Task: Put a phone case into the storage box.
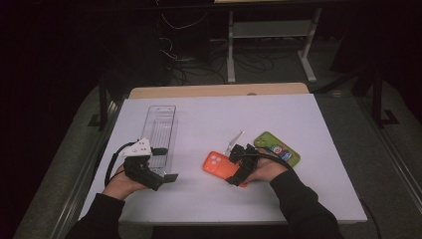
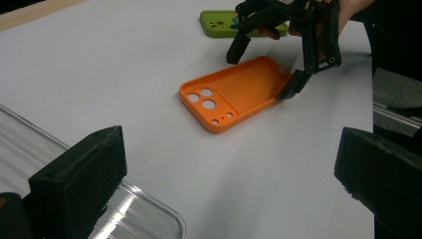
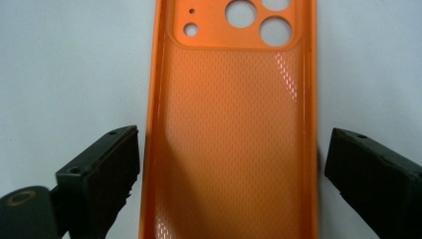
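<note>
Fingers of the right gripper straddle the orange phone case across its width, spread apart, one on each long edge; a thin gap shows on both sides, so nothing is clamped yet. The case lies open side up on the white surface, centre of the high view, camera holes toward the upper left of that frame. Left gripper sits at lower left of the high view beside the clear plastic tray, its fingers released and holding nothing. Risks, as judged: the case is thin and flexible, so squeezing the side walls could bow it and pop it out upward; the margin is narrow, so a slight skew could land one finger on top of a rim and push the case along the slick surface instead of gripping it; a grip at the lower end alone may let the far end droop or swing when lifted. Hard to make out: in the right gripper view the case's lower end is cut off by the frame; in the high view the hand covers the near end of the case; whether the fingertips touch the surface cannot be told. The green phone case lies right of centre, partly hidden behind the right gripper.
</note>
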The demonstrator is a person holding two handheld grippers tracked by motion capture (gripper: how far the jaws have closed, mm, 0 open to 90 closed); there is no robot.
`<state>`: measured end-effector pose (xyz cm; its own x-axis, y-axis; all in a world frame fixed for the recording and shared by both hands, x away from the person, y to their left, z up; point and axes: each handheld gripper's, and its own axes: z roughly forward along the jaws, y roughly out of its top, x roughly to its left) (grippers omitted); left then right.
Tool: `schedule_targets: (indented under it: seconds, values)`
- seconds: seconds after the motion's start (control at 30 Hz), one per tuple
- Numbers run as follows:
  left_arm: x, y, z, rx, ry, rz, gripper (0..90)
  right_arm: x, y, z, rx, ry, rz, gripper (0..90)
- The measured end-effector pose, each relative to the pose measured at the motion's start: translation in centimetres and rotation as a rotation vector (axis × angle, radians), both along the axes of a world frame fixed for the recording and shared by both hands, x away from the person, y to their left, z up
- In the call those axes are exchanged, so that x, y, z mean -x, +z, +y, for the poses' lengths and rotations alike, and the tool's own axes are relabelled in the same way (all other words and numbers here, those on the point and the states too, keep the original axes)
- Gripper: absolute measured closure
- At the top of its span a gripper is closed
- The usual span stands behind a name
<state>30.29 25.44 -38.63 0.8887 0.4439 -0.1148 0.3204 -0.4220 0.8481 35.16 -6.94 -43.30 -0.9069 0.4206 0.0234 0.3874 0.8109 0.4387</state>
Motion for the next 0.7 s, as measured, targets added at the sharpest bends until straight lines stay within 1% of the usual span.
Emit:
schedule_targets:
  seconds: [0.1,0.17,0.3,0.43,0.53,0.7]
  values:
    - [0.00,0.01,0.03,0.003,0.003,0.003,0.0,0.07,-0.22,0.14,0.000,0.005,0.000,7.8]
    - [0.00,0.00,0.03,0.001,0.003,0.003,0.0,0.21,-0.37,0.29,0.018,0.013,-0.010,8.4]
    - [0.01,0.01,0.02,0.001,0.003,0.001,0.0,0.35,-0.36,0.35,0.026,0.007,-0.019,9.7]
    - [0.00,0.00,0.03,0.000,0.002,0.000,0.0,0.41,-0.31,0.30,0.023,0.008,-0.018,11.0]
    - [-0.10,0.04,0.03,-0.004,-0.002,-0.001,0.0,0.45,-0.30,0.23,0.024,0.013,-0.023,13.9]
    - [-0.10,0.07,-0.03,-0.008,-0.004,-0.003,0.0,0.53,-0.32,0.09,0.011,0.013,-0.026,15.2]
